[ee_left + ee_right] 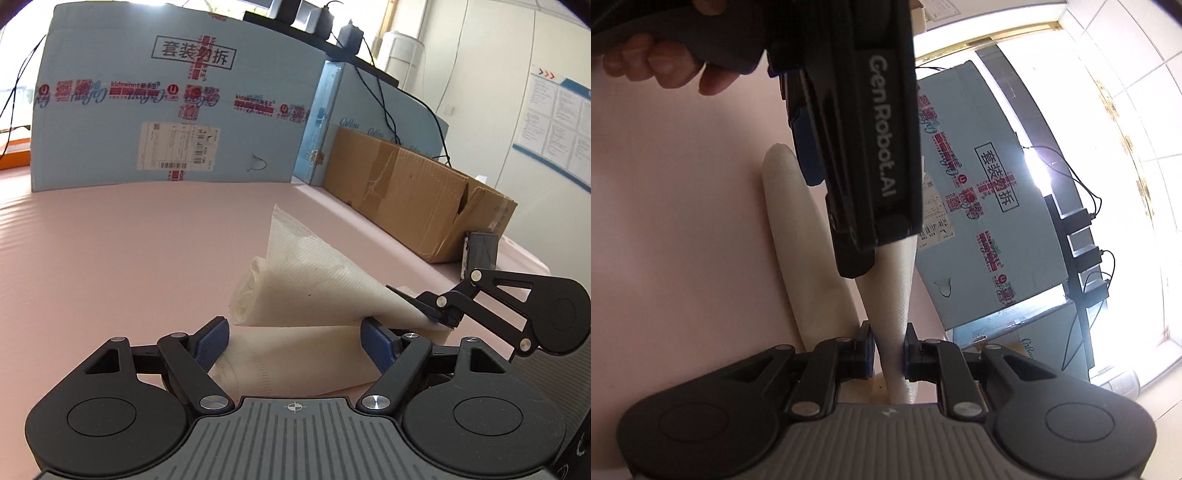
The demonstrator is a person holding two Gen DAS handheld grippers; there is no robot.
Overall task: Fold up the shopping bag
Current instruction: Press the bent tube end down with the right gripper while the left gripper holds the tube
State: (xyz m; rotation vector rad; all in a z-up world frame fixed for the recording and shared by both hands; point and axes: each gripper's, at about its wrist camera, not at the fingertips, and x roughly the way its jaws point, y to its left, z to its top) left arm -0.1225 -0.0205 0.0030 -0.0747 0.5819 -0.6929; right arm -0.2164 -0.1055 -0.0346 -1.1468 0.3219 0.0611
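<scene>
The shopping bag (325,291) is white, textured, non-woven fabric, rolled and folded into a loose cone. Its lower fold lies flat on the pink desk (110,258); the upper part lifts, apparently pinched at one corner.

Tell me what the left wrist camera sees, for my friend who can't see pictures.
A white shopping bag lies partly folded on a pink table. The left gripper is open around its near fold, and the right gripper pinches a lifted flap. Big blue boxes stand behind.
</scene>
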